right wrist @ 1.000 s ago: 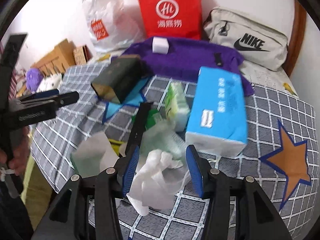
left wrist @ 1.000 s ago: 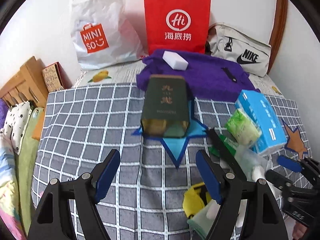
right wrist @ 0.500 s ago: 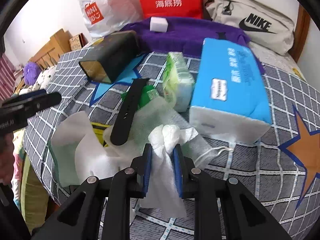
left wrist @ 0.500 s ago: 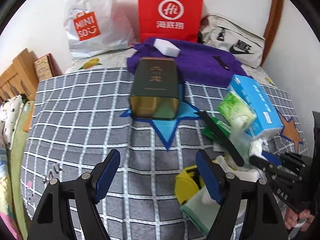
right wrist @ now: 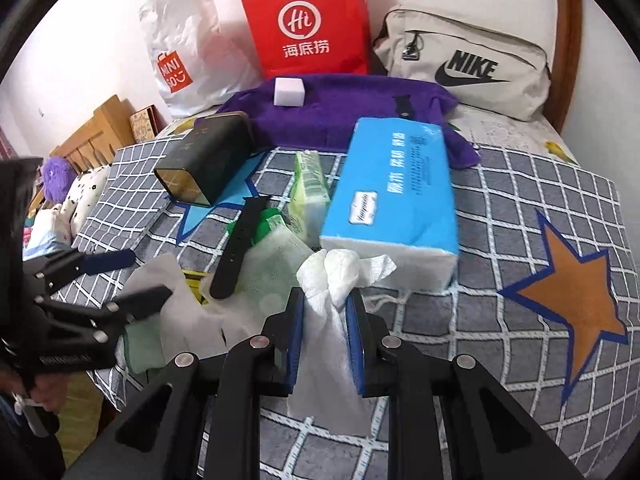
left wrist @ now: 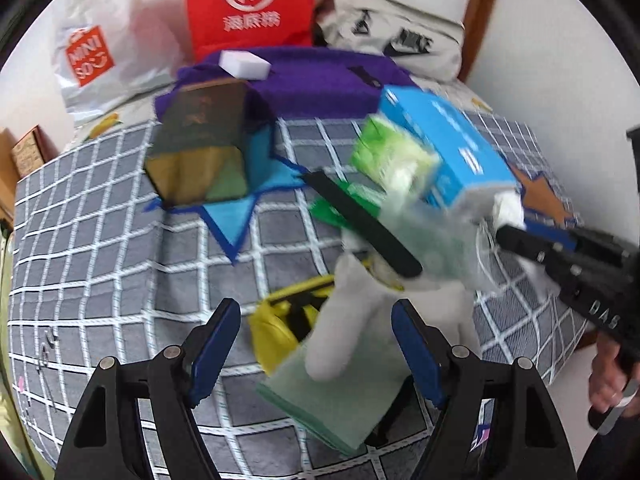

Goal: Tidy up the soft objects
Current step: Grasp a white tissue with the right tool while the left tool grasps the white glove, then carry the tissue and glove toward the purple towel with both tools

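My right gripper (right wrist: 326,300) is shut on a crumpled white tissue (right wrist: 340,276), which hangs between its blue pads just in front of the blue tissue pack (right wrist: 396,192). In the left wrist view the same gripper (left wrist: 516,232) comes in from the right with the tissue (left wrist: 508,208) at its tip. My left gripper (left wrist: 316,312) is open over a white cloth (left wrist: 360,320), a pale green cloth (left wrist: 332,392) and a yellow item (left wrist: 276,328); its pads touch none of them. A green tissue pack (right wrist: 308,188) leans on the blue one.
A black watch strap (right wrist: 240,248) lies across a translucent bag (right wrist: 272,268). A dark green tin (right wrist: 208,156) lies on its side. Behind are a purple towel (right wrist: 340,112) with a white block (right wrist: 289,91), a red bag (right wrist: 308,20), a Miniso bag (right wrist: 188,48) and a Nike bag (right wrist: 464,64).
The right gripper's jaws closed on the white tissue and it now holds it. The left gripper moved right and down, over the pile of cloths.
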The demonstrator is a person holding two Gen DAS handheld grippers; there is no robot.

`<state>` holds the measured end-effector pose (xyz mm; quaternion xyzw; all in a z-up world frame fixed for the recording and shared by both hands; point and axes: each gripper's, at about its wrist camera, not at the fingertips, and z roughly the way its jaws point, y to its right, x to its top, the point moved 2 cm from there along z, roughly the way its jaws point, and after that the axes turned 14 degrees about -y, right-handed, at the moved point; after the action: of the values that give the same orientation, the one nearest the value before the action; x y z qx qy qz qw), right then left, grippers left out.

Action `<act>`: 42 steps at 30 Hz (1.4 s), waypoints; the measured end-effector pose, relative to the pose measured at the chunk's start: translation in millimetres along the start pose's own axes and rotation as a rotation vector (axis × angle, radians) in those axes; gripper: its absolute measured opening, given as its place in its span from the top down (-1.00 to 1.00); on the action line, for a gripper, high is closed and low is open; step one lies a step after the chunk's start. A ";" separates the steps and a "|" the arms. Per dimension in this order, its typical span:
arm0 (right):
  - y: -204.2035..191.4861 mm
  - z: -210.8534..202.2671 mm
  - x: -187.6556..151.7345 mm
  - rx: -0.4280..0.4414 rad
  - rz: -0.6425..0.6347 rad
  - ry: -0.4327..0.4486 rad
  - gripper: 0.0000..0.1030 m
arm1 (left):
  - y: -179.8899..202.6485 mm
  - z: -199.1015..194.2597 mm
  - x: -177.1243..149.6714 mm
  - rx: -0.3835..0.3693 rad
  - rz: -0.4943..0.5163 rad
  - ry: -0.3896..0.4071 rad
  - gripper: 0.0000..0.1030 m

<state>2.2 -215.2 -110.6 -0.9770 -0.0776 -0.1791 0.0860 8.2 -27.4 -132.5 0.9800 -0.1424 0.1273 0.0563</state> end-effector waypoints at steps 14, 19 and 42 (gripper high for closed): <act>3.4 -6.3 0.5 0.004 0.016 0.016 0.60 | -23.0 -19.3 0.2 -0.048 -0.039 0.063 0.67; 0.9 -12.7 4.8 0.000 0.006 0.027 0.60 | -26.7 -33.7 3.1 -0.039 -0.030 0.097 0.71; -12.1 -44.4 31.5 0.007 -0.040 0.087 0.60 | -45.0 -100.4 36.6 -0.033 -0.027 0.249 0.75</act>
<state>14.1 -208.3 -56.6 -0.9663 -0.0937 -0.2228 0.0892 31.9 20.5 -29.6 0.9574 -0.1230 0.2448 0.0915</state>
